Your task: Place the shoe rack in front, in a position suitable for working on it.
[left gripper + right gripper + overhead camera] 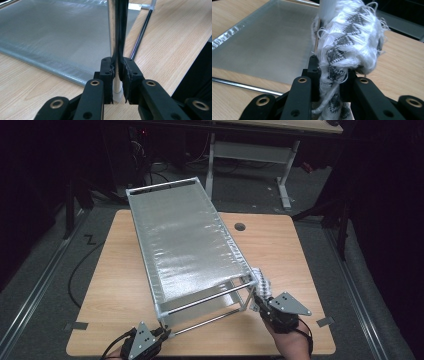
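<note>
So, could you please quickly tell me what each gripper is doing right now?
Left gripper: closed on a metal pole of the rack.
Right gripper: closed on a white and grey fringed cloth.

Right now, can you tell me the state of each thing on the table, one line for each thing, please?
Rack: tilted, far end raised, near end down by the table.
Cloth: bunched up, frayed, pressed against a rack corner.
Left hand-held gripper: shut on a thin metal rack pole.
Right hand-held gripper: shut on the cloth.
</note>
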The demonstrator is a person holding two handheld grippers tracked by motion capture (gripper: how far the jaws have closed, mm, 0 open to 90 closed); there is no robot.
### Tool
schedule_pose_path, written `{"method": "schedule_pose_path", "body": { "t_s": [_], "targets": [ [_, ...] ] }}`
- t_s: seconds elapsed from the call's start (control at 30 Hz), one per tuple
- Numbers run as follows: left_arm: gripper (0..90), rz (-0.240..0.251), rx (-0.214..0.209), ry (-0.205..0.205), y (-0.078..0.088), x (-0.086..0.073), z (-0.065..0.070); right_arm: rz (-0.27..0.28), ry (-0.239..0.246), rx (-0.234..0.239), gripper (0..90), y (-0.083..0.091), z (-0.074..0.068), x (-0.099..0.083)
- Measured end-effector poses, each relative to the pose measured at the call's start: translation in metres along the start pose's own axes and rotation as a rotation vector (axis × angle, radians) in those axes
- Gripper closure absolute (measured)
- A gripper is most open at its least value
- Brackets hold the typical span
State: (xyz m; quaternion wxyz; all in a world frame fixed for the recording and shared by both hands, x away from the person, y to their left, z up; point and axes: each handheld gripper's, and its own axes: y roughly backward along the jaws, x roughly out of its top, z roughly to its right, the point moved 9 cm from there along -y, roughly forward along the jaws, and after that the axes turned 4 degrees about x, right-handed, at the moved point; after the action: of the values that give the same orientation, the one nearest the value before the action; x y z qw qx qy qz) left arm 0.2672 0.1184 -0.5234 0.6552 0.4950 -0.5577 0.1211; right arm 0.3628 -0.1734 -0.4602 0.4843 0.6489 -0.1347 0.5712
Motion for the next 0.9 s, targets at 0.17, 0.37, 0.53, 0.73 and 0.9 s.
{"method": "schedule_pose_path", "body": {
  "t_s": [0.17, 0.37, 0.53, 0.73, 0.9],
  "targets": [
    [78.8, -0.005, 0.000, -0.014, -0.001, 0.001, 0.001, -0.032, 0.002, 0.001, 76.1, -0.003, -0.002, -0.010],
    [78.8, -0.004, -0.001, -0.013, -0.002, 0.001, 0.001, -0.069, -0.003, 0.008, 76.1, -0.009, -0.002, -0.020],
    [78.8, -0.004, -0.002, -0.015, -0.002, 0.001, 0.001, -0.105, 0.003, 0.013, 76.1, -0.016, -0.003, -0.029],
    [78.8, -0.005, 0.002, -0.022, -0.002, 0.001, 0.001, -0.154, 0.005, 0.026, 76.4, -0.025, -0.004, -0.043],
    [78.8, 0.000, 0.004, -0.035, -0.002, 0.001, 0.000, -0.192, 0.003, 0.039, 76.5, -0.032, -0.007, -0.054]
  ]
}}
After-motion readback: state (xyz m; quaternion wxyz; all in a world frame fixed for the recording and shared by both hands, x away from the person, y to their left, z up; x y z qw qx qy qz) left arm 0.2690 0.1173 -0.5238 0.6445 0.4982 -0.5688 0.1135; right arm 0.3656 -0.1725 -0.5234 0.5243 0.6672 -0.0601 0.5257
